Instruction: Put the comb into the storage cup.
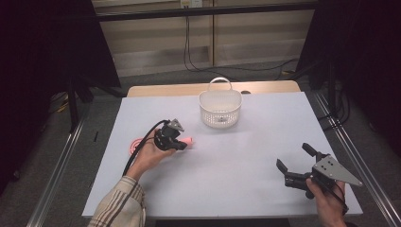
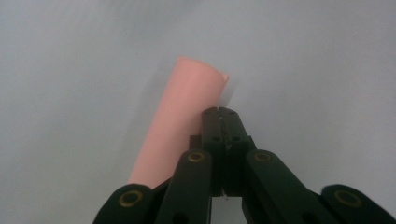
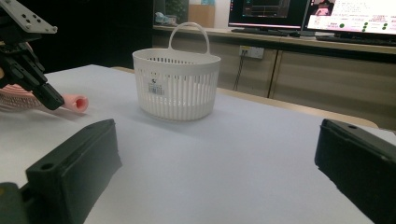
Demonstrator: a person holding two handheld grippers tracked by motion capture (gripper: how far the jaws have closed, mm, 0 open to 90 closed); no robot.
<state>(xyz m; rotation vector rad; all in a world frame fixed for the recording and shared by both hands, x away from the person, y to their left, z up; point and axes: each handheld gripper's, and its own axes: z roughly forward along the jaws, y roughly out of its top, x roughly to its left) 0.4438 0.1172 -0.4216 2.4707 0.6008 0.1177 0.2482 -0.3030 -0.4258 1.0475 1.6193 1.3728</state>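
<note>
A pink hollow tube [image 1: 188,141] [image 2: 180,116] [image 3: 74,102] lies on the white table cover, left of centre. My left gripper [image 1: 182,145] [image 2: 218,112] [image 3: 50,101] is shut, jaws pressed together, with its tip resting against the tube's side; nothing shows between the jaws. A white slatted basket [image 1: 220,108] [image 3: 176,84] with an upright handle stands at the back middle. My right gripper [image 1: 293,156] [image 3: 217,133] stands open near the front right and points toward the basket, with nothing between its jaws.
A pink ribbed coil [image 1: 136,144] [image 3: 14,100] lies under the left hand. The white cover [image 1: 236,156] spans the table, with a metal rail [image 1: 352,156] along each side. Monitors [image 3: 303,14] stand on a bench beyond the far edge.
</note>
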